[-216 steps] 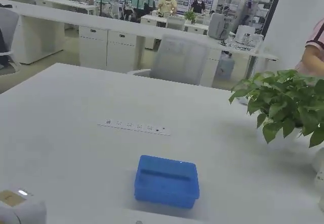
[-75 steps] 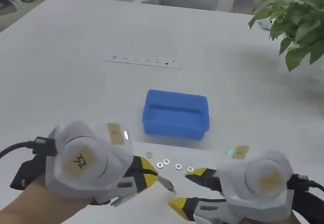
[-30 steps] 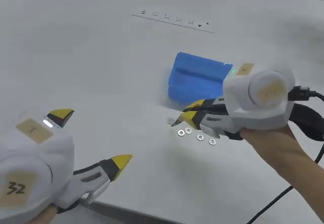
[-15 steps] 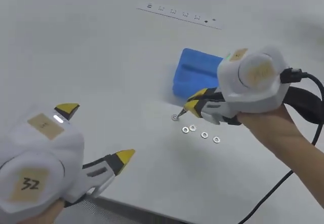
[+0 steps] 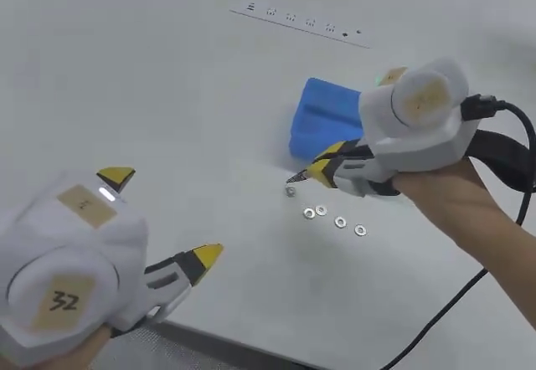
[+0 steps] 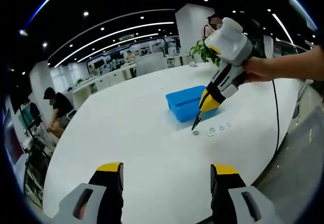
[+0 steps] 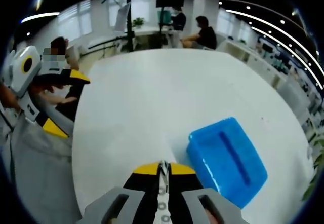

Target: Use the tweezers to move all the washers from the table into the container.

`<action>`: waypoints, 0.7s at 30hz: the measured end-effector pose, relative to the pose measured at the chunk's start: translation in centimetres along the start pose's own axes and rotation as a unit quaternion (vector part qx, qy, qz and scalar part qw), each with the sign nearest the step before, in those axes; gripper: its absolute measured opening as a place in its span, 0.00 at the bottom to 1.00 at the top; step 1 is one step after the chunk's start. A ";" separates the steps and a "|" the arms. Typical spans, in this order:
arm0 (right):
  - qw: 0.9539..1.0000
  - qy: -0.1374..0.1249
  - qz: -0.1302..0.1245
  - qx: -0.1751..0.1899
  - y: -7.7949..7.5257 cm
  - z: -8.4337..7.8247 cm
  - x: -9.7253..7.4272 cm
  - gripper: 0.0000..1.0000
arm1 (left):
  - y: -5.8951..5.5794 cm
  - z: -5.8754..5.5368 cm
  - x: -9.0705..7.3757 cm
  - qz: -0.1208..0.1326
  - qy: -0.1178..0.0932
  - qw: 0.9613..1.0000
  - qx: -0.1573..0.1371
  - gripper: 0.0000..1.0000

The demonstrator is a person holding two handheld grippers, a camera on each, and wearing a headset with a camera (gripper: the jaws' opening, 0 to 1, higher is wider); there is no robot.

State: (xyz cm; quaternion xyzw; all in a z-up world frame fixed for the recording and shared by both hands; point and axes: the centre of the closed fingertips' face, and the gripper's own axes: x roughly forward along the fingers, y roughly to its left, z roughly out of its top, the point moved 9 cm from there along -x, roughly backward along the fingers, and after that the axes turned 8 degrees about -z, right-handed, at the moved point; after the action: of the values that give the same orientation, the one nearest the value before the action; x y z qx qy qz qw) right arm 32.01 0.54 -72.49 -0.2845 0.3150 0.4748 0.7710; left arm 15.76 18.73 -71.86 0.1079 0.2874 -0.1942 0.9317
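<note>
Picking up: right gripper, jaws pinching the tweezers, hovers over the washer nearest the container. Next, probably a precise nip. Left gripper jaws spread.

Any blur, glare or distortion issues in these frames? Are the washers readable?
Head view: even, soft lighting, no glare; washers read clearly on the white table. Left gripper view: strong fisheye, ceiling lights bend into arcs, washers tiny. Right gripper view: blue container looks soft, and the tweezers near the lens are blurred.
</note>
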 end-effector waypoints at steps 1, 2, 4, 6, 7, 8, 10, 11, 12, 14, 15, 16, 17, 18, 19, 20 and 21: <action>1.000 0.002 0.001 0.001 0.1 0.0 -0.2 0.01 | 0.0 0.0 0.0 0.000 0.000 1.000 0.001 0.71; 1.000 0.008 0.002 0.001 0.1 -0.1 -0.3 0.01 | 0.0 0.0 0.0 0.001 0.000 1.000 0.002 0.70; 1.000 0.023 0.001 -0.004 0.2 -0.4 -0.6 0.01 | 0.0 0.0 0.0 0.000 0.001 1.000 0.002 0.70; 1.000 0.028 -0.005 -0.013 0.1 -0.5 -0.9 0.01 | -0.1 -0.1 0.1 -0.001 0.005 1.000 0.005 0.71; 0.999 0.033 -0.005 -0.012 0.1 -0.6 -1.0 0.01 | -0.1 -0.1 0.1 -0.001 0.005 1.000 0.007 0.71; 0.999 0.036 -0.005 -0.011 0.1 -0.8 -1.0 0.01 | -0.1 -0.1 0.1 -0.001 0.005 1.000 0.009 0.70; 0.999 0.049 0.003 -0.008 0.1 -1.0 -0.9 0.01 | -0.1 -0.2 0.2 -0.002 0.008 1.000 0.010 0.71; 0.999 0.053 0.005 -0.012 0.2 -1.1 -0.7 0.01 | -0.1 -0.2 0.2 -0.002 0.008 1.000 0.010 0.71; 0.998 0.058 0.006 -0.016 0.2 -1.1 -0.5 0.01 | -0.1 -0.2 0.2 -0.002 0.008 1.000 0.011 0.71; 0.998 0.058 0.002 -0.028 0.3 -0.6 -0.4 0.01 | -0.1 -0.2 0.2 -0.001 0.010 1.000 0.012 0.71; 0.998 0.058 0.006 -0.026 0.3 -0.3 -0.3 0.01 | -0.1 -0.2 0.2 -0.001 0.011 1.000 0.012 0.71; 0.998 0.057 0.007 -0.025 0.3 -0.1 -0.2 0.01 | 0.0 -0.2 0.2 -0.001 0.011 1.000 0.013 0.70; 0.998 0.051 0.008 -0.024 0.3 0.1 0.1 0.01 | 0.0 -0.3 0.2 0.000 0.012 1.000 0.013 0.70; 0.999 0.048 0.008 -0.022 0.3 0.3 0.2 0.01 | 0.0 -0.3 0.2 0.000 0.012 1.000 0.013 0.70; 0.999 0.045 0.005 -0.021 0.3 0.3 0.3 0.01 | 0.0 -0.3 0.2 0.000 0.013 1.000 0.014 0.70; 0.999 0.038 -0.004 -0.022 0.3 0.3 0.4 0.01 | 0.0 -0.3 0.2 0.001 0.013 1.000 0.014 0.70; 0.999 0.034 -0.010 -0.025 0.3 0.2 0.5 0.01 | 0.0 -0.3 0.2 0.001 0.014 1.000 0.013 0.70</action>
State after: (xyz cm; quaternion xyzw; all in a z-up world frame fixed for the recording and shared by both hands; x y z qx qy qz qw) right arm 31.91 1.10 -72.75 -0.3221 0.3263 0.4652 0.7572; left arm 15.79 18.80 -72.24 0.1232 0.2973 -0.1953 0.9265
